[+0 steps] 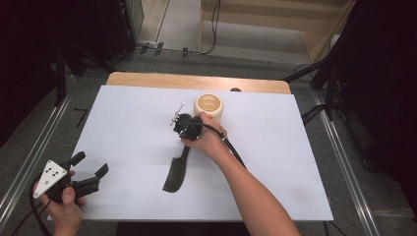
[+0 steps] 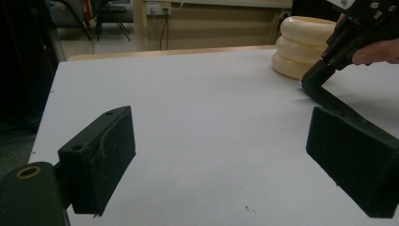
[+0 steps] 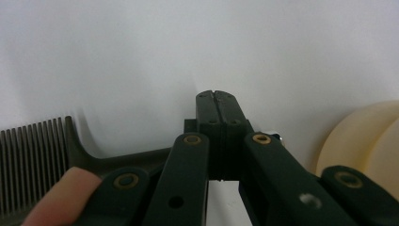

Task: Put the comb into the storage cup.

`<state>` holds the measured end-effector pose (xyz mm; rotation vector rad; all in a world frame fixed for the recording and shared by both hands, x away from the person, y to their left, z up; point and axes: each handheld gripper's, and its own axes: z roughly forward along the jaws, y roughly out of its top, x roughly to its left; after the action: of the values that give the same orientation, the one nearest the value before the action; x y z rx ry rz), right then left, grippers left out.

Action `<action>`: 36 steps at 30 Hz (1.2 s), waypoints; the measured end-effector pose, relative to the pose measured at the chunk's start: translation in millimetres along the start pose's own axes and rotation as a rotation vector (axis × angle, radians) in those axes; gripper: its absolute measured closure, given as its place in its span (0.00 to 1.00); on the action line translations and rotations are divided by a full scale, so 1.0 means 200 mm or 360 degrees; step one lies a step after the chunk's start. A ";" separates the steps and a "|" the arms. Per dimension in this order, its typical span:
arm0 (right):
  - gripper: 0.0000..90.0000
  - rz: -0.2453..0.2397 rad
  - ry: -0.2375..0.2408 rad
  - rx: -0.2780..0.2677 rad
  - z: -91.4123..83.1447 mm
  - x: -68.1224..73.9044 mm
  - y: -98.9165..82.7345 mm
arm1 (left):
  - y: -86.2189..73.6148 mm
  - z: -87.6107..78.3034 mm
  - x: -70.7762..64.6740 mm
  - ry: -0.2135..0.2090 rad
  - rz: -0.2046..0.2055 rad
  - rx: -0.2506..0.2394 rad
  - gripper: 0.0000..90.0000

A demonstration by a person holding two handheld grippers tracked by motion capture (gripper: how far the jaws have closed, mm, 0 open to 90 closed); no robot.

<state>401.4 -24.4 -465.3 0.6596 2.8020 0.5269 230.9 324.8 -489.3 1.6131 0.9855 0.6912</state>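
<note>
The black comb (image 1: 175, 174) lay flat mid-table, teeth toward the near edge, its thin handle reaching far toward the cream ribbed pot (image 1: 209, 106). It looked light, stiff and slippery; the handle seemed the best hold. The right gripper (image 3: 217, 110) had its jaws pressed together at that handle's tip, though whether they pinched it I couldn't tell. The left gripper (image 1: 91, 170) hovered near-left, jaws wide apart.

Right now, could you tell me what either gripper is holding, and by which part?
The right gripper seems shut on the black comb, at its handle end; the left gripper is open, holding nothing.
</note>
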 end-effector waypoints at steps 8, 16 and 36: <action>0.98 0.0016 0.0018 0.0050 0.02 -0.03 -0.03 | 0.00 0.00 0.00 0.0000 -0.0008 -0.0007 0.10; 0.98 -0.0009 0.0068 0.0049 -0.02 -0.02 -0.07 | 0.00 0.00 0.00 0.0000 -0.0010 -0.0007 0.10; 0.98 -0.0059 0.0212 0.0073 -0.08 0.03 -0.26 | 0.00 0.00 0.00 -0.0007 -0.0002 0.0008 0.10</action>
<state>370.8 -68.9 -471.1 0.6007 2.9531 0.5189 231.5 324.3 -489.6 1.6176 0.9855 0.6847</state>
